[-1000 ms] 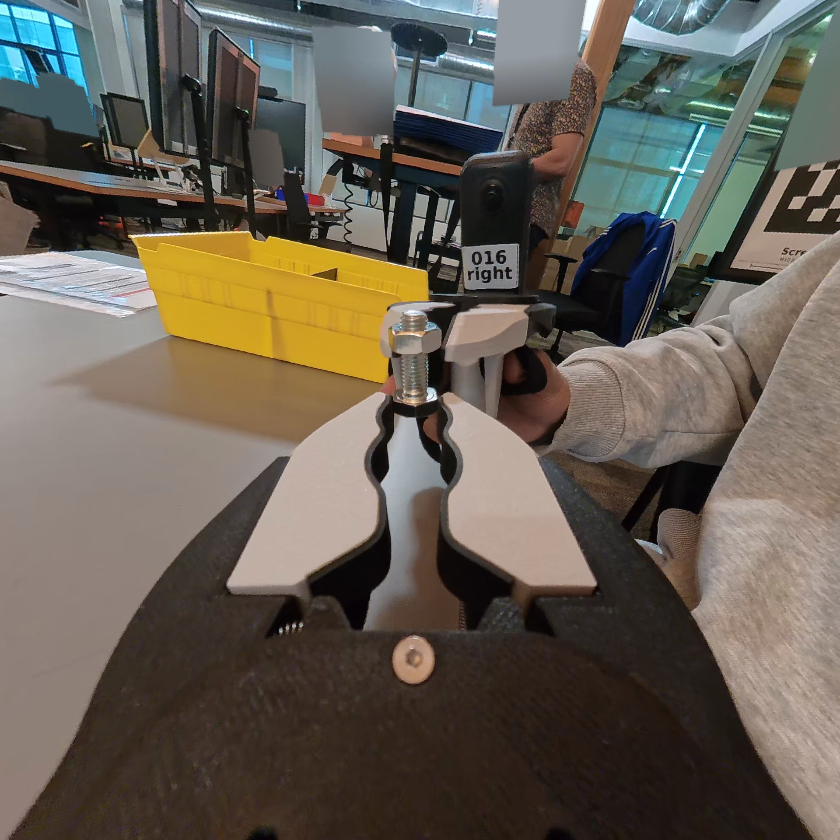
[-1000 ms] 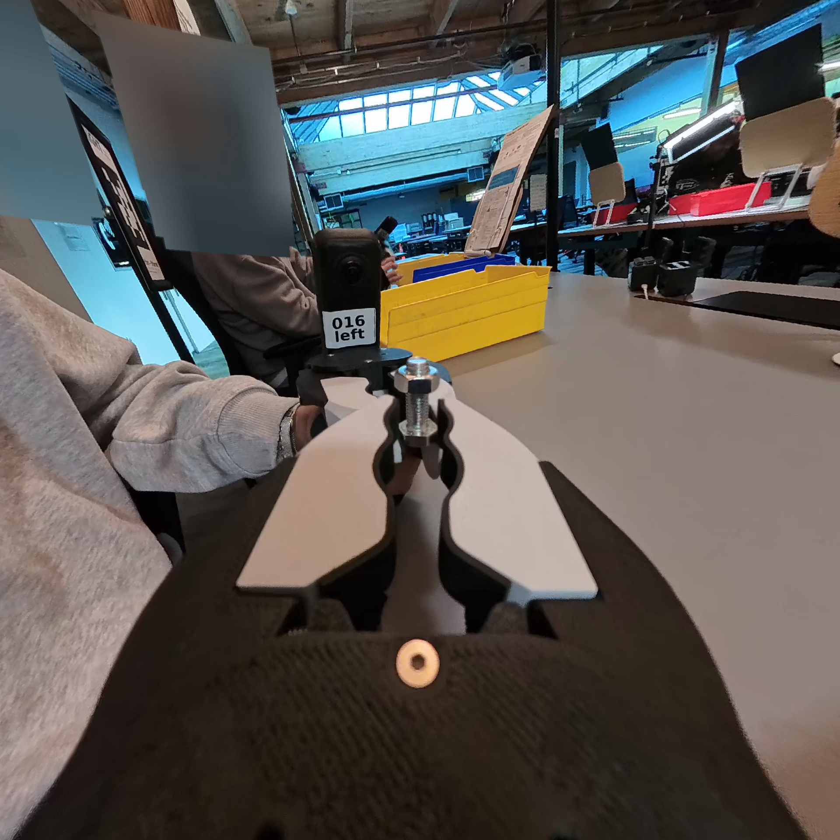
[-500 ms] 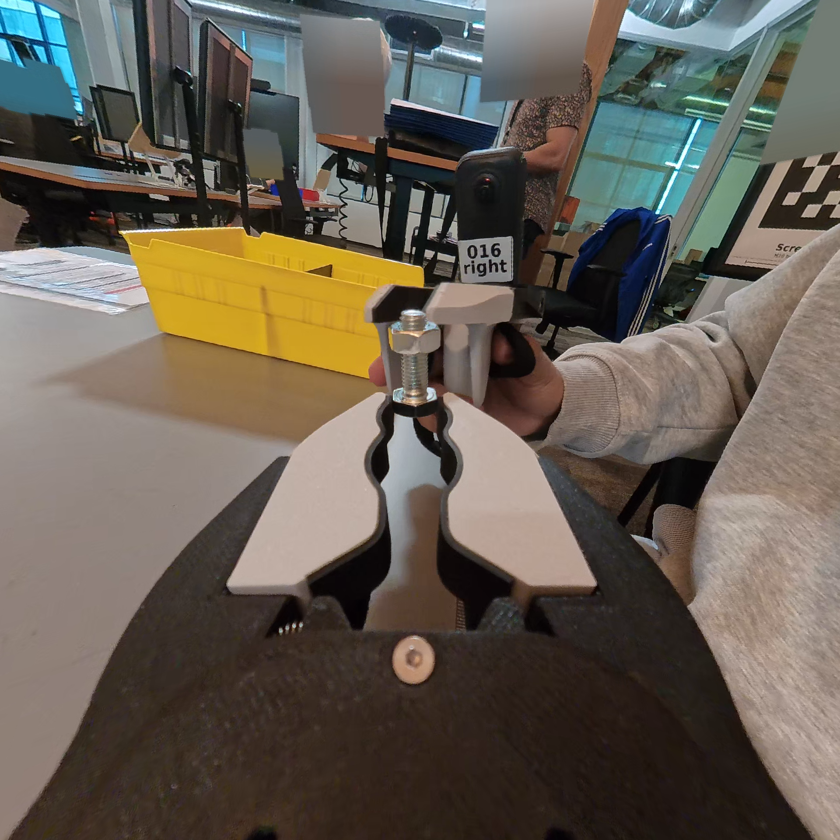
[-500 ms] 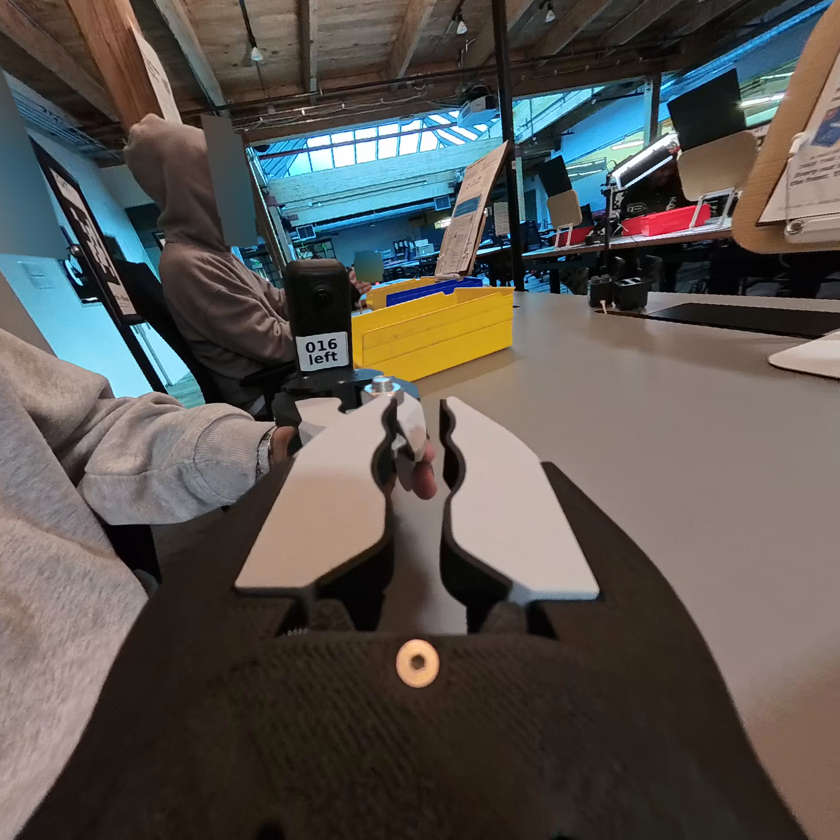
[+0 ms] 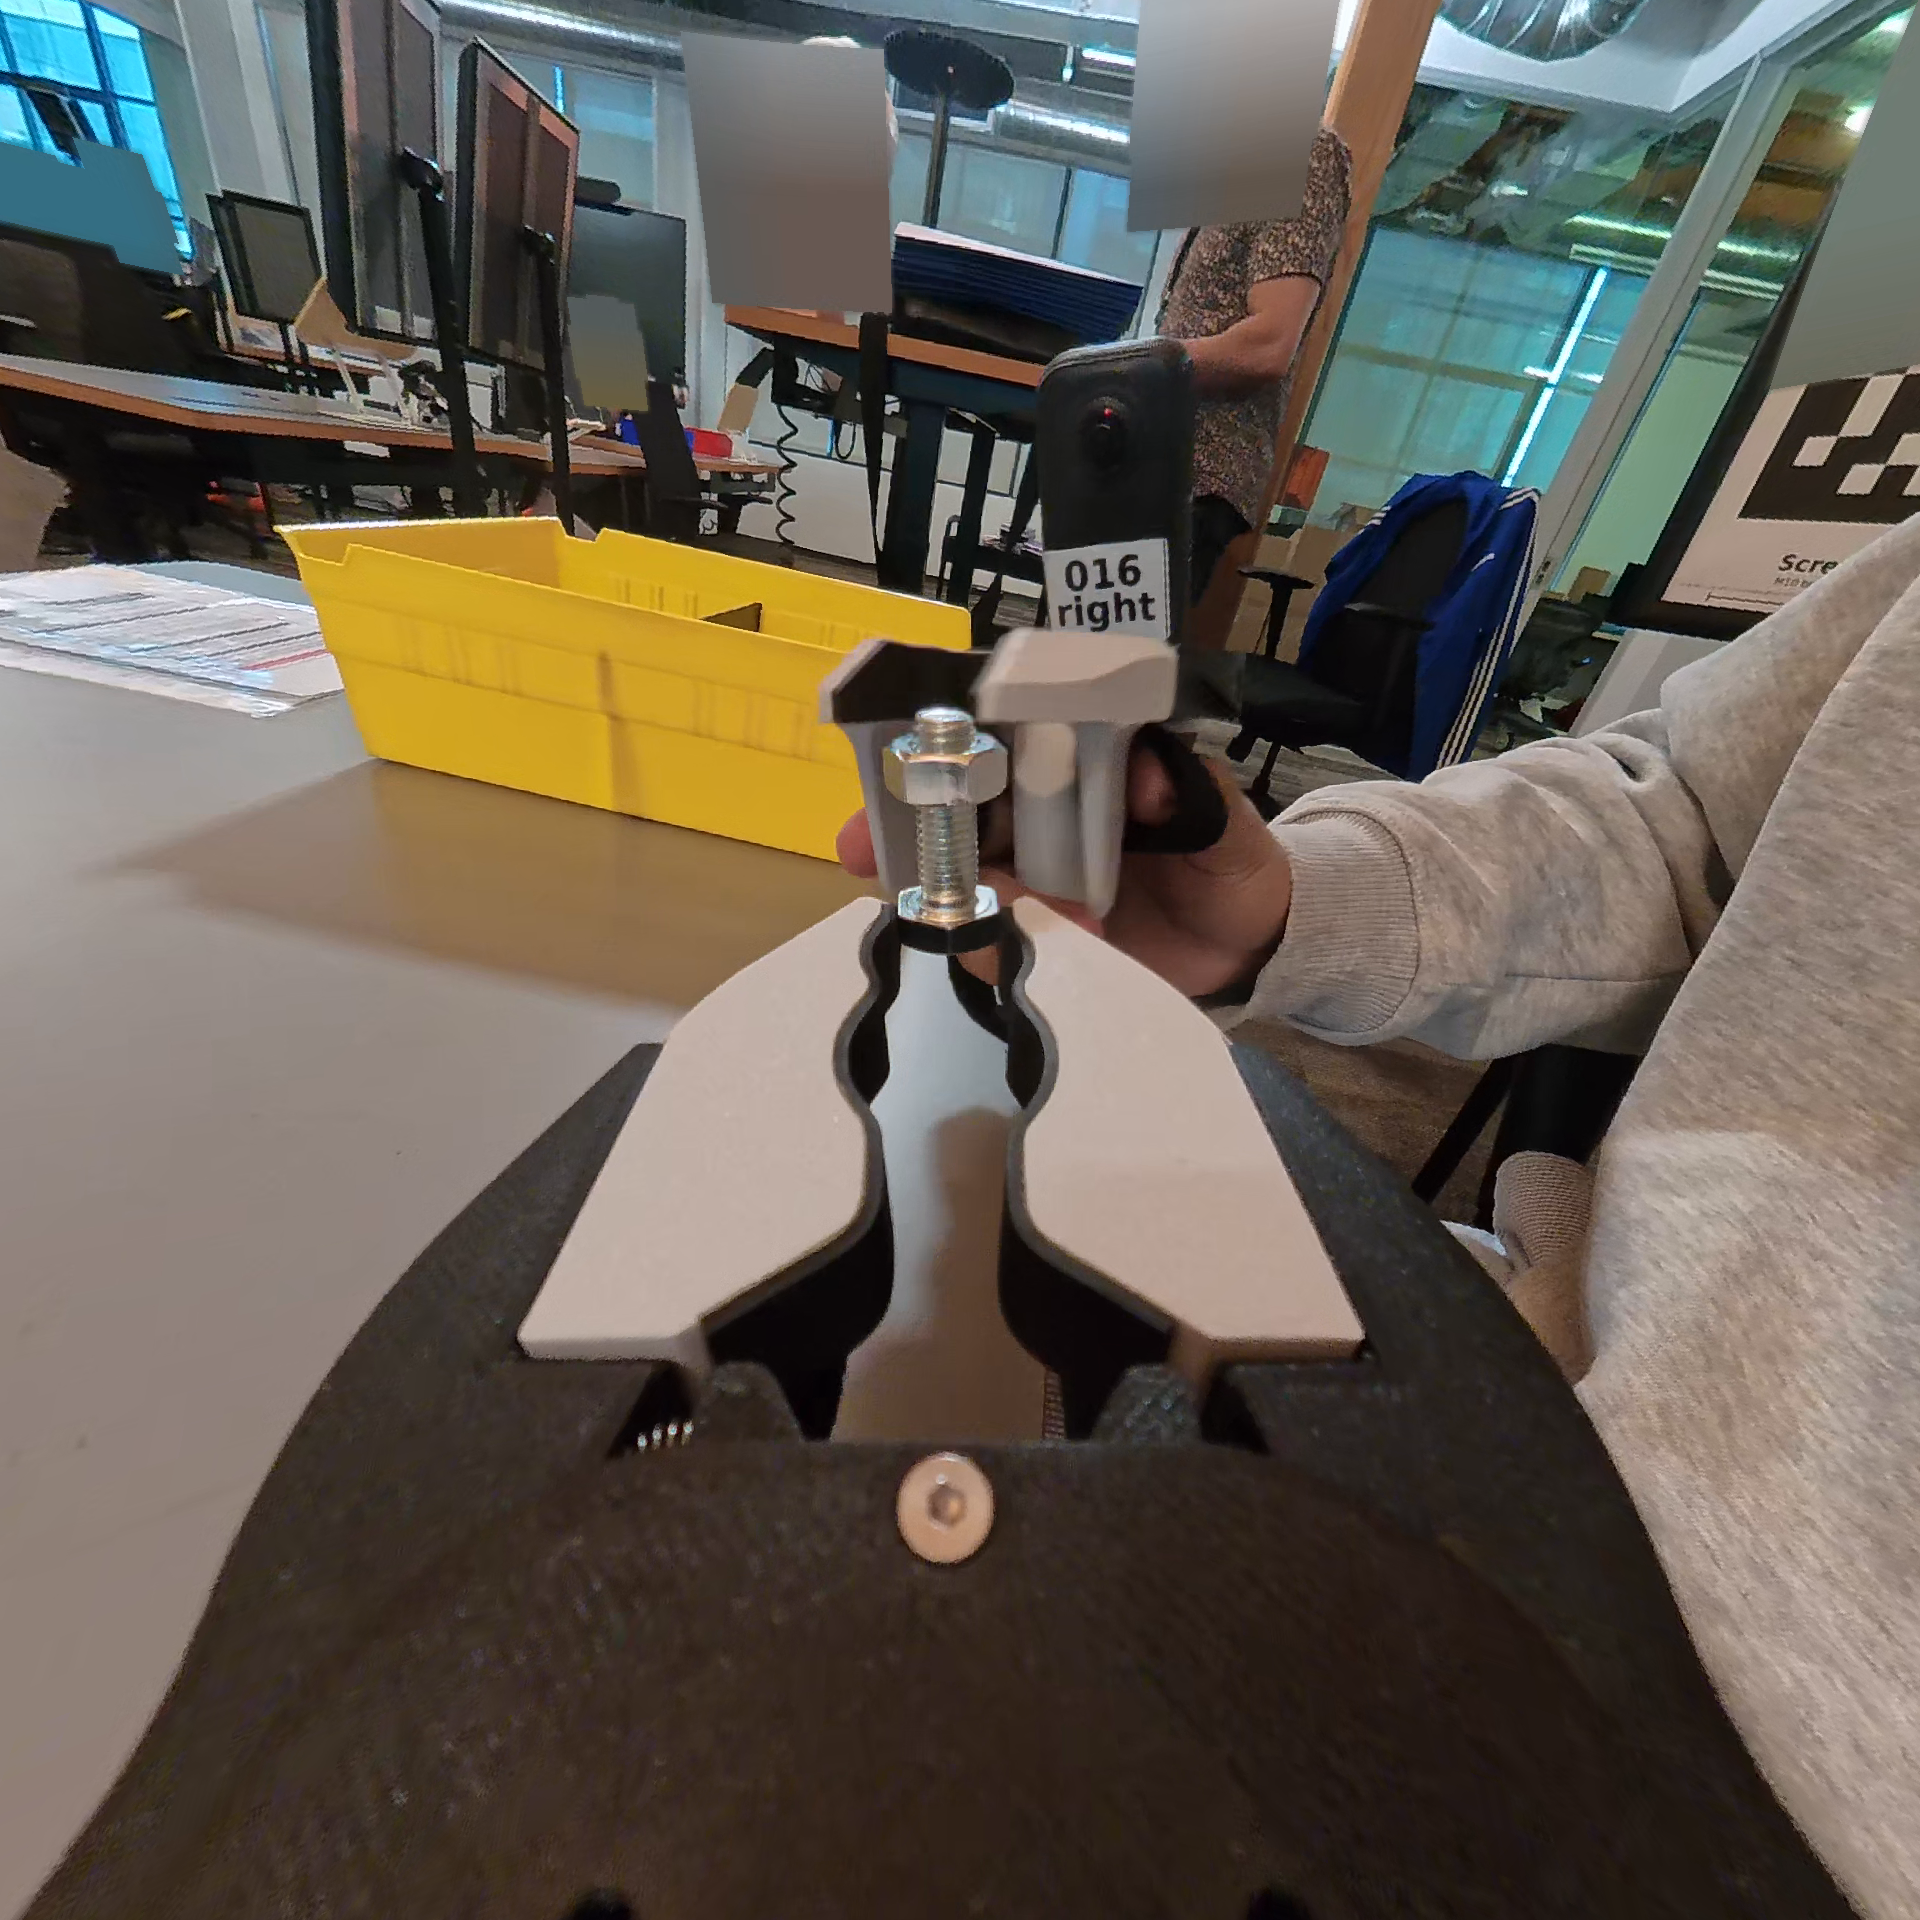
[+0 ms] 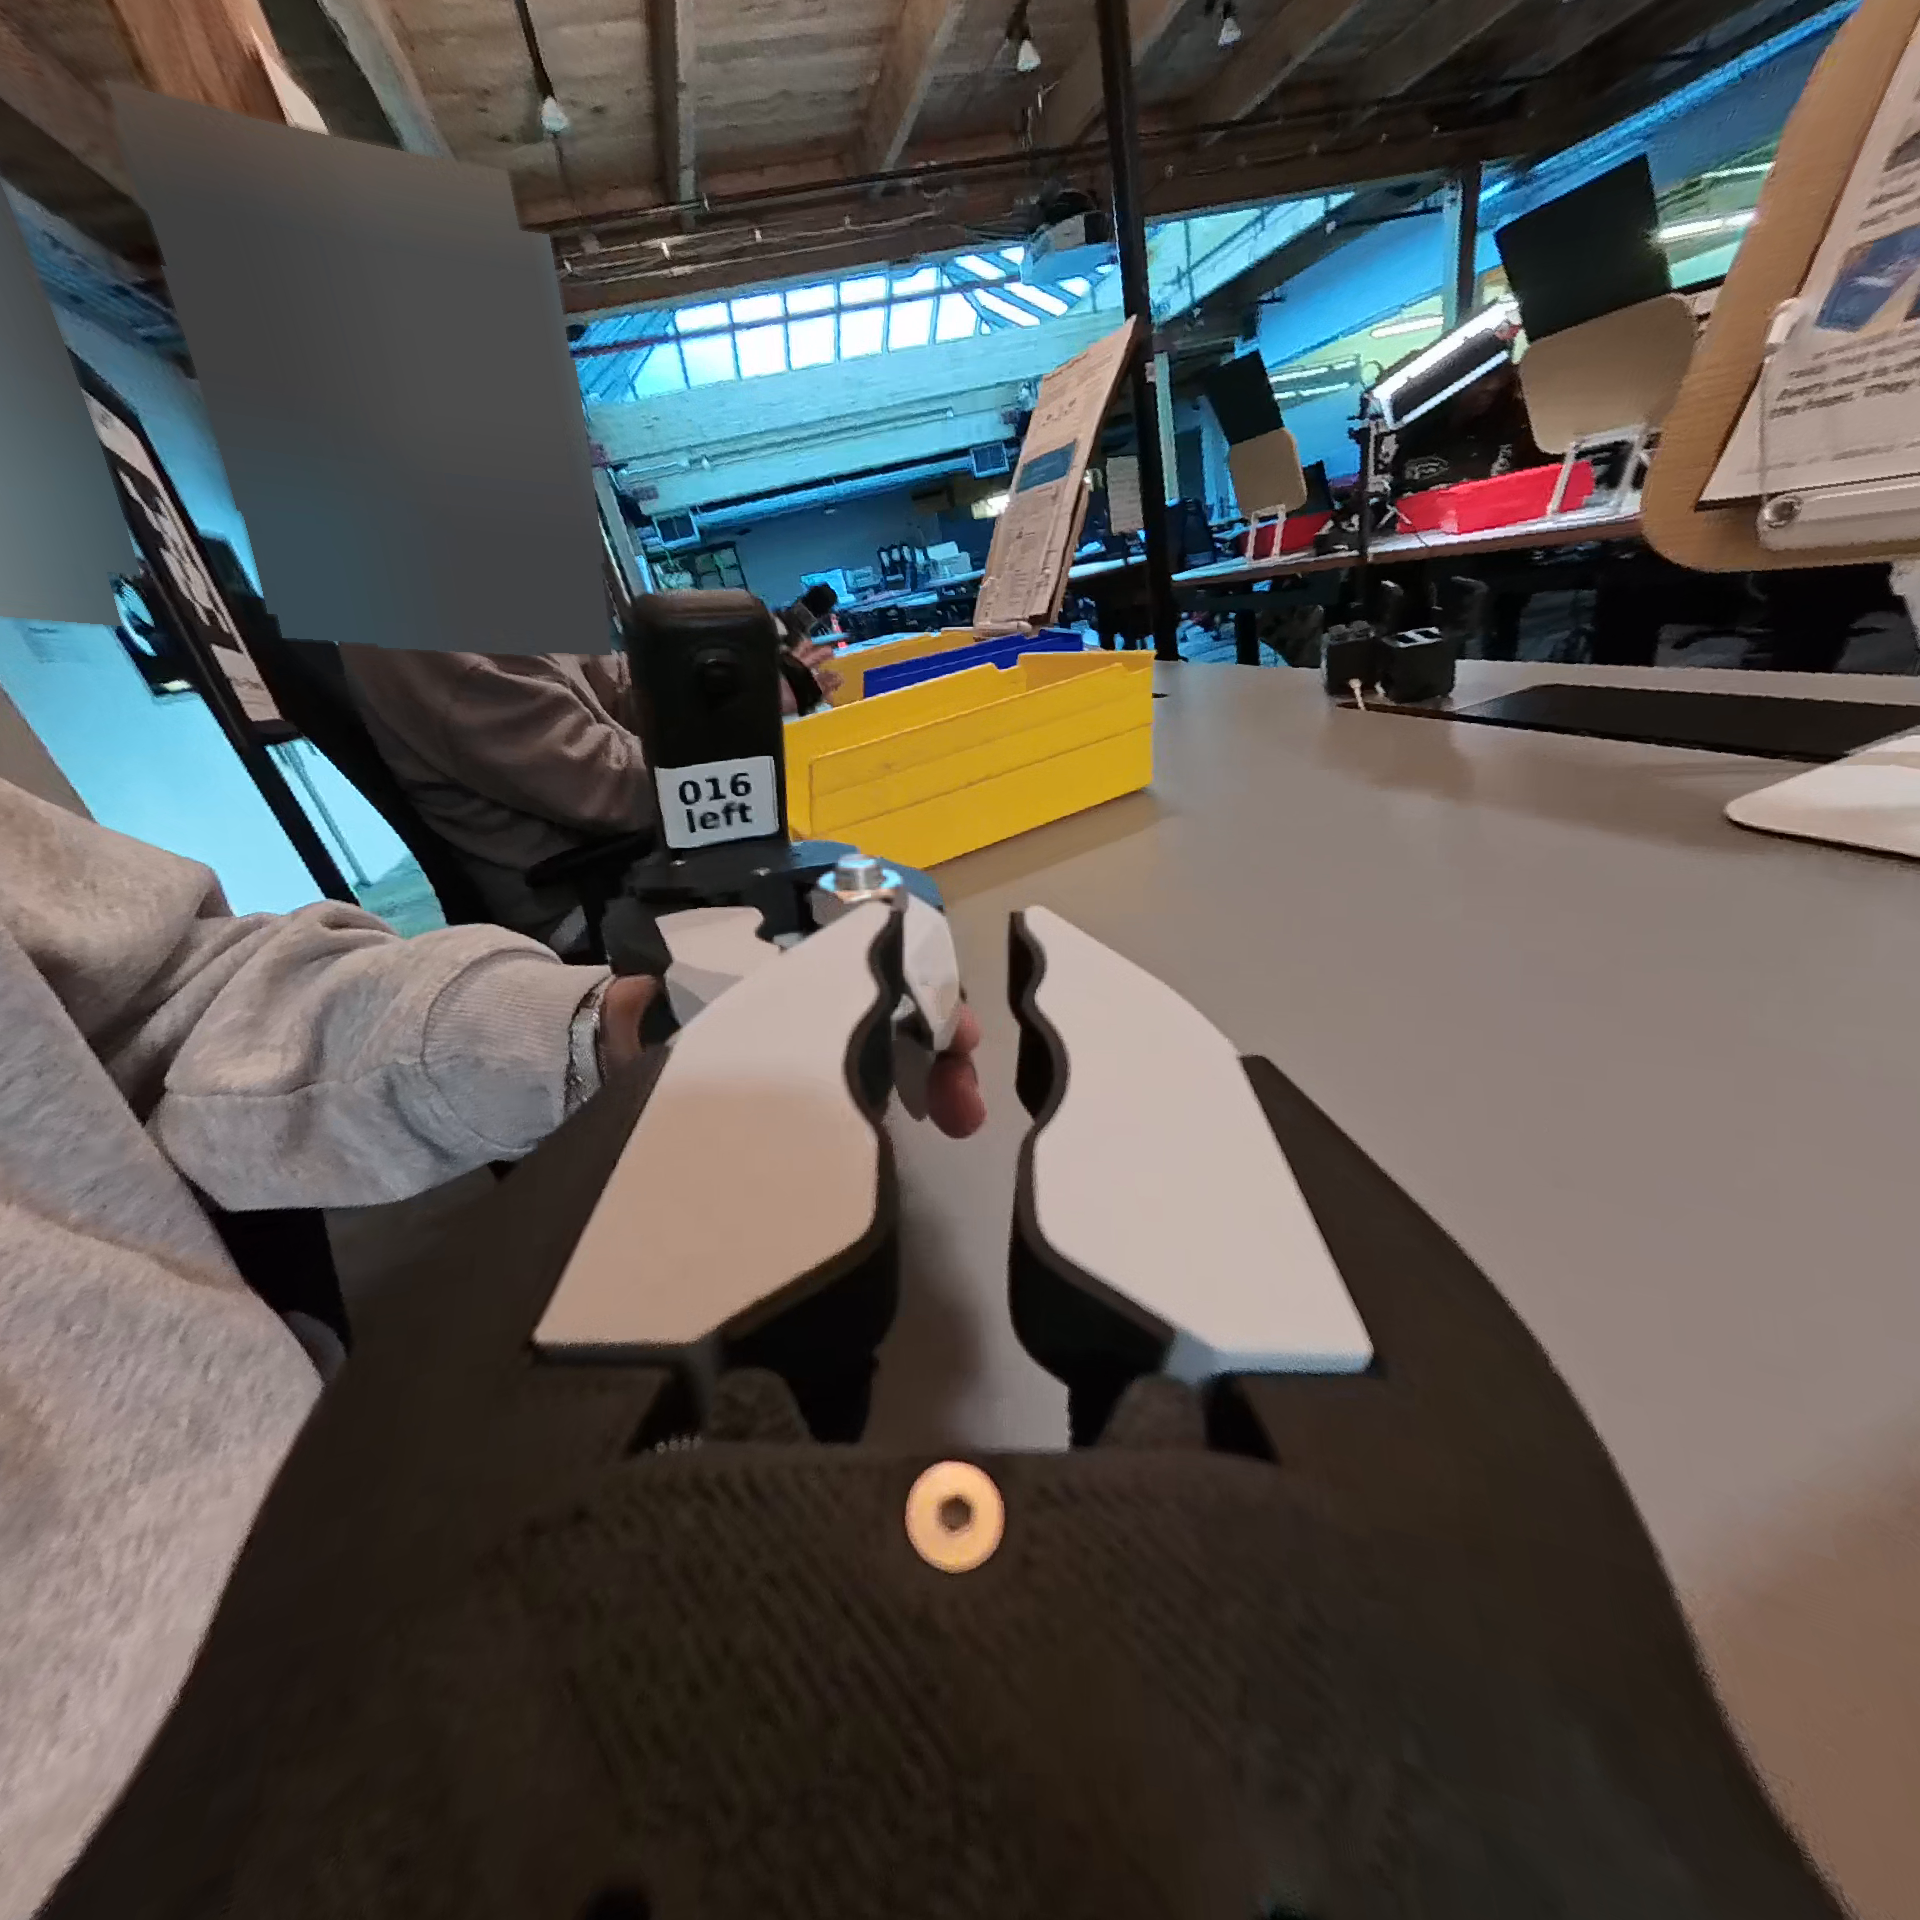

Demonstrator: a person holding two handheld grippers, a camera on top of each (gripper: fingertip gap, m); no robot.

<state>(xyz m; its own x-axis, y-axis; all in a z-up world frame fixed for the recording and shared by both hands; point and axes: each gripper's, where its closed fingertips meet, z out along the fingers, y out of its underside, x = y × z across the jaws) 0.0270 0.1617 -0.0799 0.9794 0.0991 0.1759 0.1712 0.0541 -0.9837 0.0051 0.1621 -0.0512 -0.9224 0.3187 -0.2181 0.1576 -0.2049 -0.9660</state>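
Note:
My left gripper point(image 5: 945, 923) is shut on the lower end of a silver bolt point(image 5: 940, 847) and holds it upright above the grey table point(image 5: 260, 1039). A hex nut point(image 5: 943, 771) sits near the top of the bolt's thread. The right gripper point(image 5: 977, 831) hangs just behind the nut with its jaws apart, and the nut lies in front of the gap. In the right wrist view my right gripper point(image 6: 951, 935) is open and empty. The left gripper point(image 6: 727, 935) with the nut point(image 6: 854, 883) is just beyond its left finger point(image 6: 769, 1091).
A yellow bin point(image 5: 582, 686) stands on the table behind the grippers and also shows in the right wrist view point(image 6: 966, 748), with a blue bin point(image 6: 966, 660) behind it. Papers point(image 5: 135, 634) lie far left. A black mat point(image 6: 1662, 717) and a white object point(image 6: 1839, 800) lie at the right. The grippers are tip to tip, or close to it.
My right gripper was shut around the bolt a second ago; it has opened and drawn back slightly. The left gripper still holds the bolt upright with the nut on it.

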